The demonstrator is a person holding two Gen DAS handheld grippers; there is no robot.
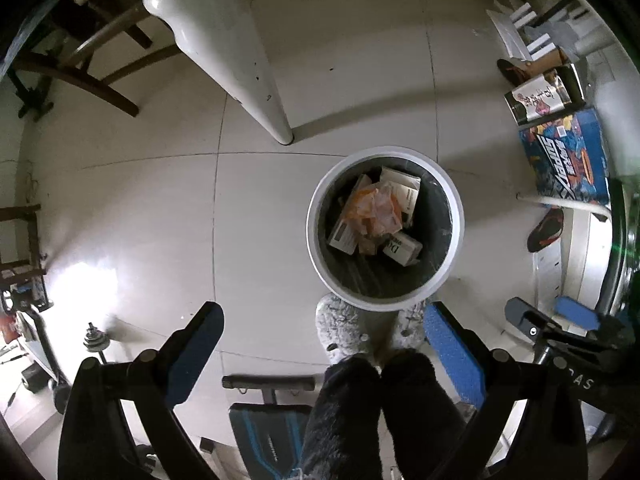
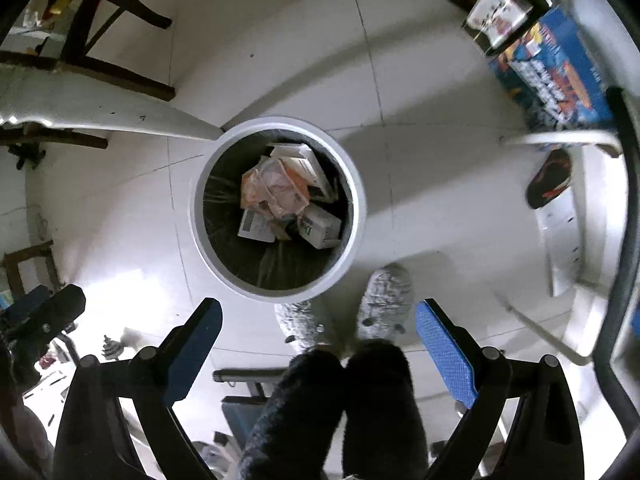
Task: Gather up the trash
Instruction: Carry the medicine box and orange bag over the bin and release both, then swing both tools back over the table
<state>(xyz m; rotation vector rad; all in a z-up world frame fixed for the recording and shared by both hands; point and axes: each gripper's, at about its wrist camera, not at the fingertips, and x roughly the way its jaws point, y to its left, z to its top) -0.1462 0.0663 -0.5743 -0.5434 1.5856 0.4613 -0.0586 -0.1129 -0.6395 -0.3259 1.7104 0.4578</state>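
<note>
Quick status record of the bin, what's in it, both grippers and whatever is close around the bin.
bin: round white-rimmed trash bin with dark liner, upright on pale tiled floor
contents: crumpled orange-and-clear plastic wrapper on top of several white cardboard boxes
left gripper: open, nothing between the blue pads
right gripper: open, empty
near bin: person's grey fuzzy slippers at the rim; white table leg beside it

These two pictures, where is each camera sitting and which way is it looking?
Left wrist: on the left gripper, looking down at the trash bin; own open fingers, legs, slippers and the right gripper show.
Right wrist: on the right gripper, looking down at the same bin; own open fingers, legs, slippers show.
Shared: bin, orange wrapper, blue box.
</note>
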